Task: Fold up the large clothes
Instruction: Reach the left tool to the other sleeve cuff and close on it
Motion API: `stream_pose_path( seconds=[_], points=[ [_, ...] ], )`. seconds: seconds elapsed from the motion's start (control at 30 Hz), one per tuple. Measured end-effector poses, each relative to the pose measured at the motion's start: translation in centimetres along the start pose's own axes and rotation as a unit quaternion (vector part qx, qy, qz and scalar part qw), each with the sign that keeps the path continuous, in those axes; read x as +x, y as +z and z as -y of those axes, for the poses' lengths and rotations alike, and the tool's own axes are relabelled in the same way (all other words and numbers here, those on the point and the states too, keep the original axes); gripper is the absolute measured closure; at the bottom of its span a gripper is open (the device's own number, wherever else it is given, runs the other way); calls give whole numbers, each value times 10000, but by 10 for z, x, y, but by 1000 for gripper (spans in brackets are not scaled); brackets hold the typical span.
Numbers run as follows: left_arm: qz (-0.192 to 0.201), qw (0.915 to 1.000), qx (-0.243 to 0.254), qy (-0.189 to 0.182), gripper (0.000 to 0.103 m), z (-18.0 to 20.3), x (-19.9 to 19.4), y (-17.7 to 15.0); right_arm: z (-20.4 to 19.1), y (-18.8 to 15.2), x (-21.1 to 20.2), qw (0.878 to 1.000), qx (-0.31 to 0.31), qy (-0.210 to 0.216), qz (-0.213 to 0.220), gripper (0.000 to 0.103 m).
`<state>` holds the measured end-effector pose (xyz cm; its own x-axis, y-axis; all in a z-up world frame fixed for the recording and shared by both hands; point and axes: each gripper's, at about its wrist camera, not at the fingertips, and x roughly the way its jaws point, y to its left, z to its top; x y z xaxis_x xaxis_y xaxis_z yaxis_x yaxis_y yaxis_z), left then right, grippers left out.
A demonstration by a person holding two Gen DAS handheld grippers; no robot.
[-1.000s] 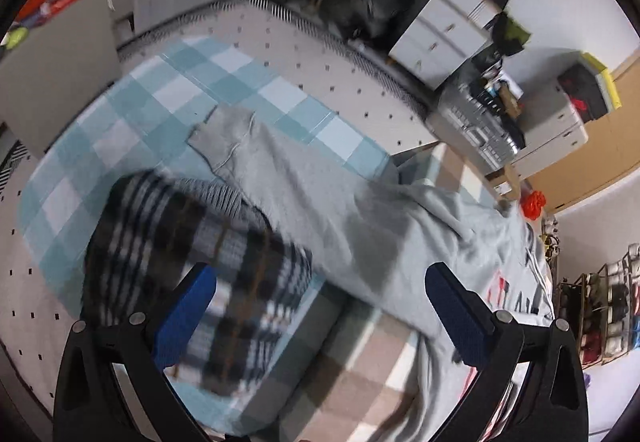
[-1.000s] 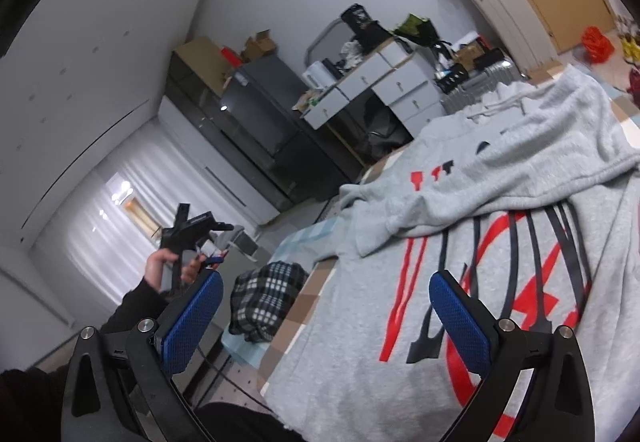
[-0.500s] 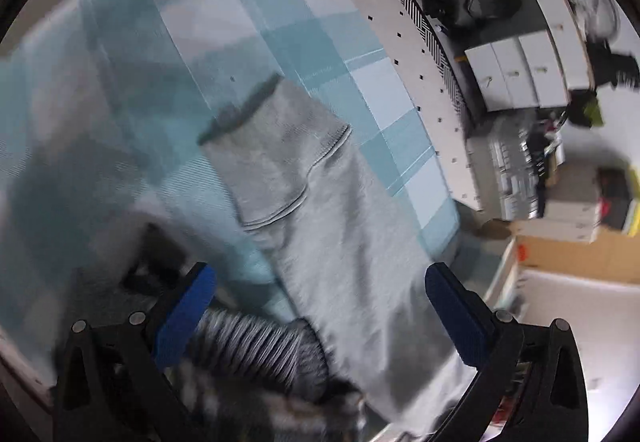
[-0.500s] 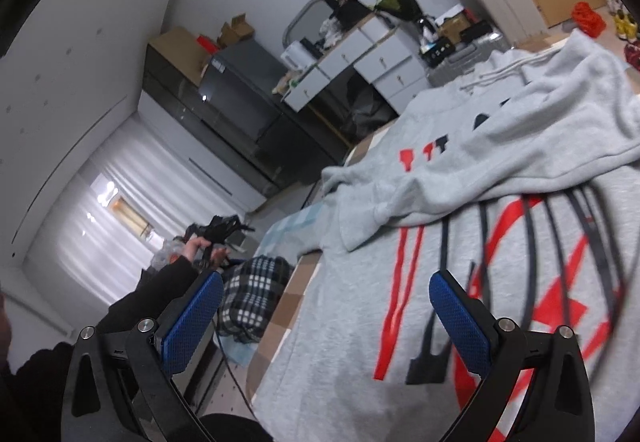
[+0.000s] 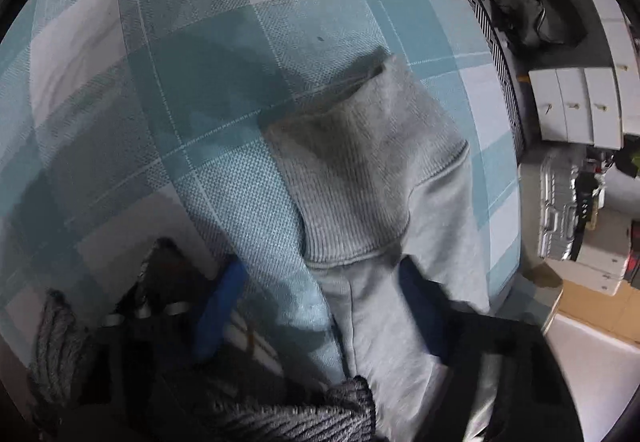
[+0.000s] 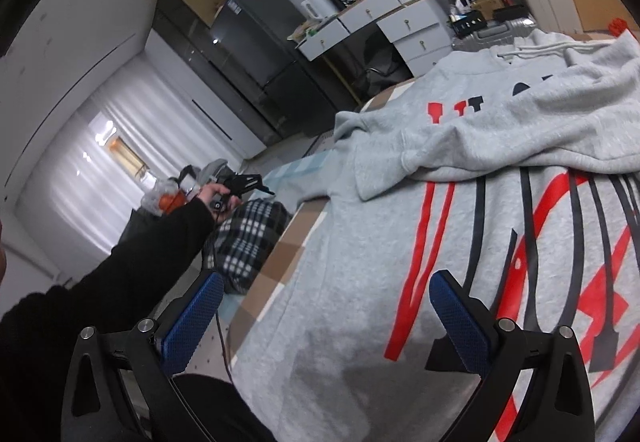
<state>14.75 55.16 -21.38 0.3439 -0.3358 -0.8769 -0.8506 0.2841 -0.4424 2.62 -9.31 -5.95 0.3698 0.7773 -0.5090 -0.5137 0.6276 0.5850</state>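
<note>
L wrist view: left gripper low over teal-check blanket, jaws part-way apart, just been closing. Grey sweatshirt sleeve lying between blue pads, ribbed cuff ahead; pad contact w/ cloth blurred, can't tell if pinched. Striped knit at bottom edge.

R wrist view: right gripper wide apart, nothing between pads, over grey sweatshirt w/ red-black print spread on bed. Black-sleeved hand w/ other tool beyond, near plaid garment.

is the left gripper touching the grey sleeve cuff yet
Cannot tell. In the left wrist view the left gripper, jaws just closing, straddles the sleeve just below the ribbed cuff, but blur hides whether the pads press on it.
</note>
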Motion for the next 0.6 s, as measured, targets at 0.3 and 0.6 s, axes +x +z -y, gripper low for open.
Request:
stream_pose_path(
  seconds=[0.3,0.6],
  points=[
    [476,9984,298,-5,103,18,-12,0,9,1,-7,9996,255,51,52,0],
    [891,9947,228,-449,103,5,-29,15,4,0,-9,9998,159,108,61,0]
  ],
)
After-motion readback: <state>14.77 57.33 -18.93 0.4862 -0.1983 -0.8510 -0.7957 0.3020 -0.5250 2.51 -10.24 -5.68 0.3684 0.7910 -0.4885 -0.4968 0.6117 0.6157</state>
